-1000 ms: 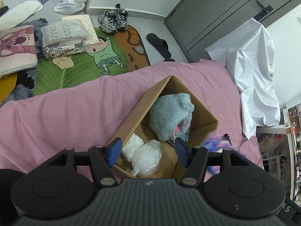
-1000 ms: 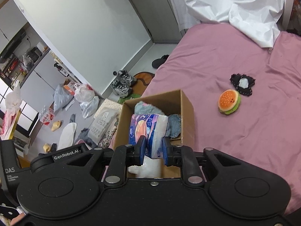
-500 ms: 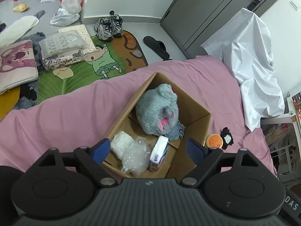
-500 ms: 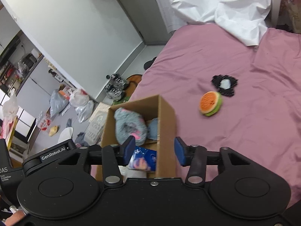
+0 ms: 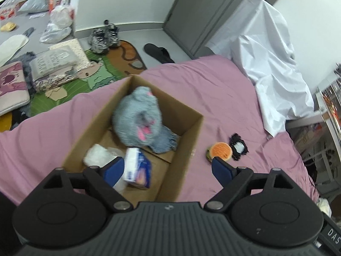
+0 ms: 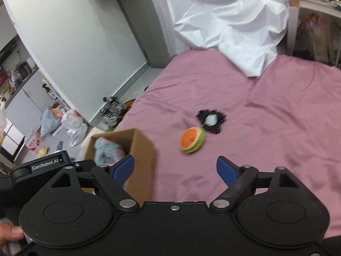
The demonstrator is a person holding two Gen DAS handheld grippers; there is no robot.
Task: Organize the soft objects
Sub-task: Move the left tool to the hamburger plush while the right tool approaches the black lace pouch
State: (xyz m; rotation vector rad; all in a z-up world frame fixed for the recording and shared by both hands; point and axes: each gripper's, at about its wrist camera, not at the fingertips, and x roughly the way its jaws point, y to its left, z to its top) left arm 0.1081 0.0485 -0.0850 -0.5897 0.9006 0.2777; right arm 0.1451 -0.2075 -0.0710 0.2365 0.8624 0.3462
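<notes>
A cardboard box [image 5: 187, 128] [image 6: 142, 147] stands on the pink bed. Inside lie a grey plush toy [image 5: 138, 119] [image 6: 106, 149], a blue-and-white tissue pack [image 5: 138, 168] and clear plastic bags [image 5: 96, 155]. A plush hamburger [image 5: 220, 153] [image 6: 192, 139] and a black-and-white soft piece [image 5: 238, 147] [image 6: 211, 120] rest on the sheet to the box's right. My left gripper [image 5: 168, 170] hovers open over the box's near right corner, nothing between its fingers. My right gripper [image 6: 175, 168] hangs over the sheet just short of the hamburger; its jaws are opening and empty.
A white sheet [image 6: 230, 27] is draped at the bed's far side. On the floor beyond the bed's left edge lie shoes [image 5: 104, 36], a slipper [image 5: 158, 53], a green mat [image 5: 85, 81], folded packages and plastic bags [image 5: 57, 25]. A cluttered shelf [image 5: 330, 106] stands at the right.
The right gripper let the tissue pack go into the box, opened wide and swung right toward the hamburger. The left gripper opened wider and shifted right, bringing the hamburger into its view.
</notes>
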